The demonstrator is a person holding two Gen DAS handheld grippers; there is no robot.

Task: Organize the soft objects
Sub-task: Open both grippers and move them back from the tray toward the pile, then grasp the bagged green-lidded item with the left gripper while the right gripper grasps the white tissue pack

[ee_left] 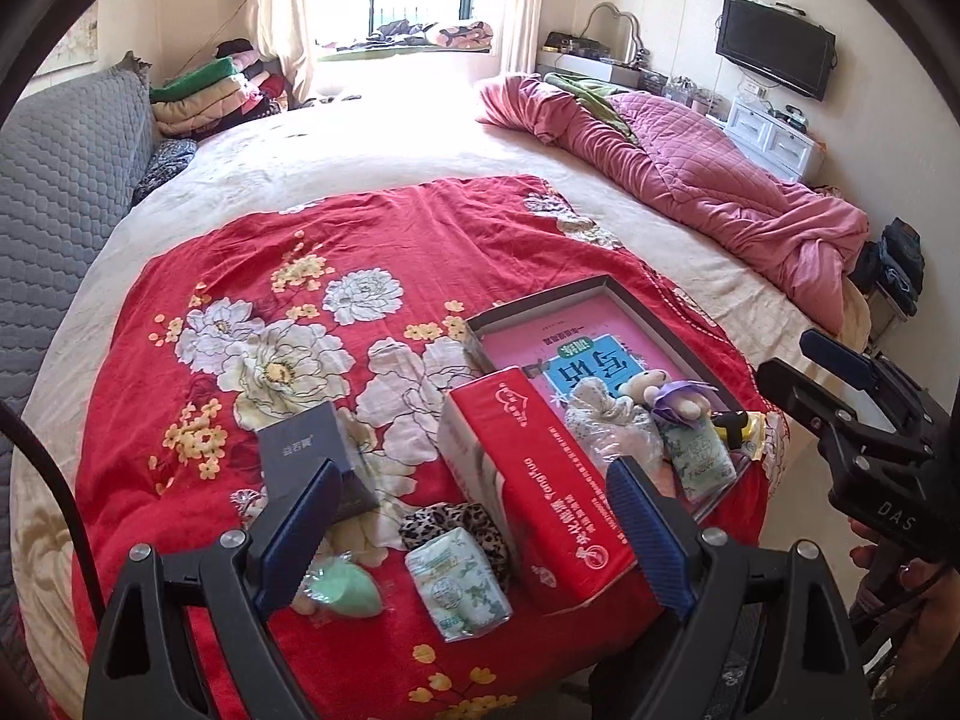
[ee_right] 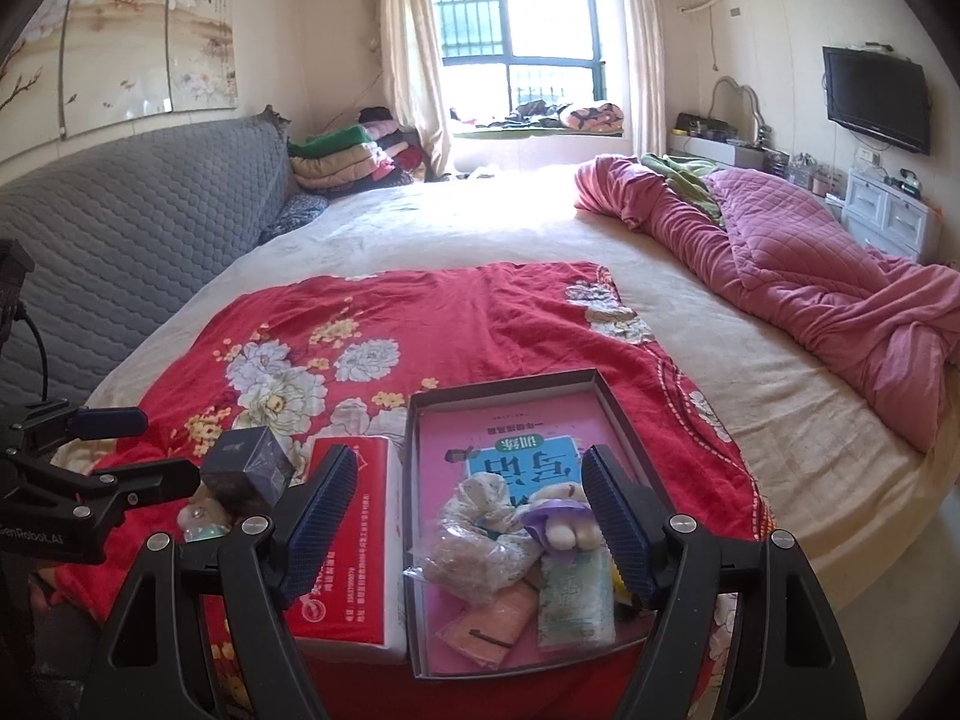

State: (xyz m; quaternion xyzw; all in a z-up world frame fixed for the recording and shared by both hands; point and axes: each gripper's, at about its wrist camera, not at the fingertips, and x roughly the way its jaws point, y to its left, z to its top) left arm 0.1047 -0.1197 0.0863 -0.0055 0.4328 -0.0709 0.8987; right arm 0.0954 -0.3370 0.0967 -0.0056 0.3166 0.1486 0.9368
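My left gripper stands open and empty over the near edge of a red floral blanket. Under it lie a floral tissue pack, a leopard-print scrunchie and a red tissue box. A mint-green sponge lies by its left finger. My right gripper is open and empty above a shallow dark tray. The tray holds a small plush bear, a white cloth pouch, another tissue pack and an orange cloth.
A dark blue box stands left of the red tissue box. A pink book lines the tray. A bunched pink quilt runs along the bed's right side, and a grey padded headboard along the left. Folded blankets are stacked at the far corner.
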